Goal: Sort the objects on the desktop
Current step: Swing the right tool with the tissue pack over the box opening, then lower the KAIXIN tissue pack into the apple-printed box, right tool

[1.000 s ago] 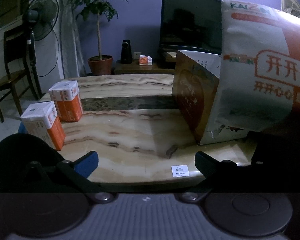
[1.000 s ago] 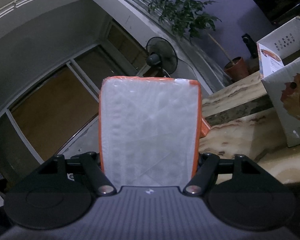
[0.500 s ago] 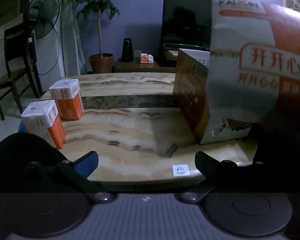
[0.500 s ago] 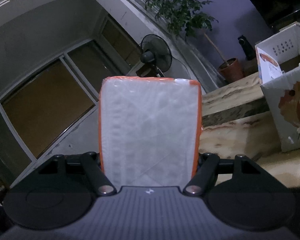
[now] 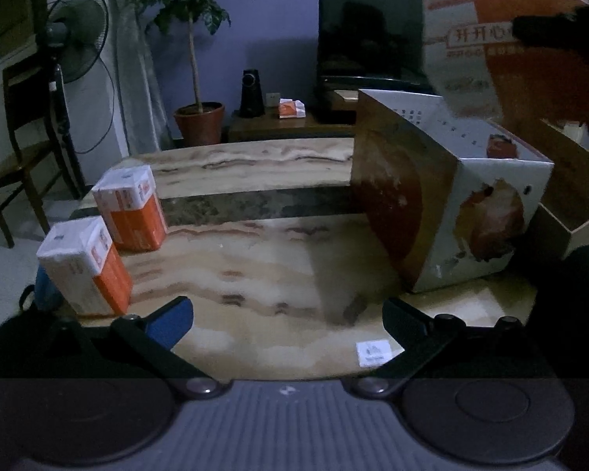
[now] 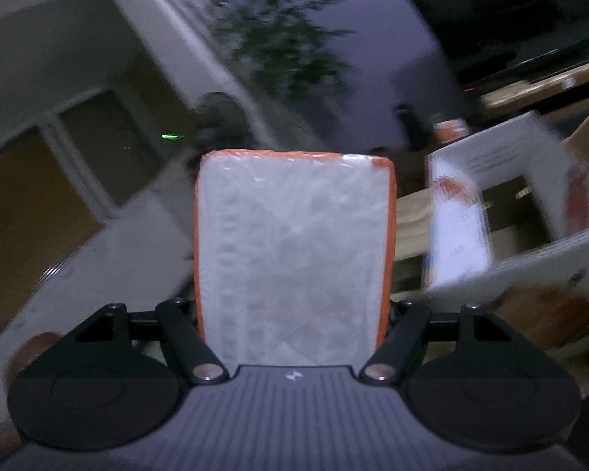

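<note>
The right hand-held gripper [image 6: 293,316] is clamped on a white, orange-edged tissue pack [image 6: 293,251]; only the left wrist view shows its printed face [image 5: 487,43], held in the air above the open white carton [image 5: 487,212], with red characters "开开心" and blurred letters. That view also shows the left hand-held gripper [image 5: 288,316] with fingers apart and empty over the marble counter [image 5: 263,274], and two more packs [image 5: 84,265] [image 5: 131,208] standing at its left edge; their print is too small to read.
</note>
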Motion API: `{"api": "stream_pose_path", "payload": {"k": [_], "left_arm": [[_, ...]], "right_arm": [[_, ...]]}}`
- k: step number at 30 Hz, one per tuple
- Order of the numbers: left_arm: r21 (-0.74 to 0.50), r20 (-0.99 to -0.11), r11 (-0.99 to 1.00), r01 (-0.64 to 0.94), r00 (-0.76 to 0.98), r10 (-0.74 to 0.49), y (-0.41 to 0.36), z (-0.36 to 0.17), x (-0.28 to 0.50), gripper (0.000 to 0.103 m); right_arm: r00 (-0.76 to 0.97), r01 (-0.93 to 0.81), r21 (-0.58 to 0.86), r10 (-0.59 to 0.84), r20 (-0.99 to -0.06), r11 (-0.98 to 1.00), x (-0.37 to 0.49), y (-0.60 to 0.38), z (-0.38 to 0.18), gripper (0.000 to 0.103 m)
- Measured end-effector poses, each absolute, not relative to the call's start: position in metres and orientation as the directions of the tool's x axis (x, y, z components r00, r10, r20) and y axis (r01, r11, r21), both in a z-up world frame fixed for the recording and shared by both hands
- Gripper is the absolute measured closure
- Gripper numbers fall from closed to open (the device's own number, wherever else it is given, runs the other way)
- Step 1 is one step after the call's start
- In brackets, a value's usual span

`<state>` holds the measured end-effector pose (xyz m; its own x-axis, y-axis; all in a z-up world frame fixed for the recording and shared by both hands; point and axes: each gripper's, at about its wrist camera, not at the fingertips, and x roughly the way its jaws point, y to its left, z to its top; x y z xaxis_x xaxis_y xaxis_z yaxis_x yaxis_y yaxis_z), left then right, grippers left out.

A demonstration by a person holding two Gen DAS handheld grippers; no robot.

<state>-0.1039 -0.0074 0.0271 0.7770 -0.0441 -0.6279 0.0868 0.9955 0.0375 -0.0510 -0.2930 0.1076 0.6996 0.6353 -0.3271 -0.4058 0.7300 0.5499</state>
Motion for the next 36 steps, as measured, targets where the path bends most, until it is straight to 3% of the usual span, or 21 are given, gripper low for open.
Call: {"api": "stream_pose_path", "payload": {"k": [9,18,25,36], "left_arm": [[0.006,-0.676,0.998,0.055,0.736,-0.037,0.007,0.01,-0.061,0.001],[0.025,-0.7,0.997,0.07,0.713,-0.032,0.003,-0.002,-0.054,0.001],[-0.031,-0.739,0.997,0.072,0.67,-0.071,0.003,-0.011,-0.043,0.001],[-0.111,-0.762,0.99,0.082,0.633,-0.138,0.002,-0.016,-0.029,0.001]], "right_arm": [[0.728,-0.169,0.28,0.311,-0.611,0.945,0.085,-0.302,0.146,0.029],[0.616,-0.091,0.13,0.158,-0.771,0.987,0.197,-0.29,0.114,0.03],[0.521,-0.082,0.044,0.081,-0.85,0.996,0.247,-0.279,0.063,0.032],[0.512,-0.061,-0.04,-0.004,-0.859,0.997,0.292,-0.264,0.017,0.032]]}}
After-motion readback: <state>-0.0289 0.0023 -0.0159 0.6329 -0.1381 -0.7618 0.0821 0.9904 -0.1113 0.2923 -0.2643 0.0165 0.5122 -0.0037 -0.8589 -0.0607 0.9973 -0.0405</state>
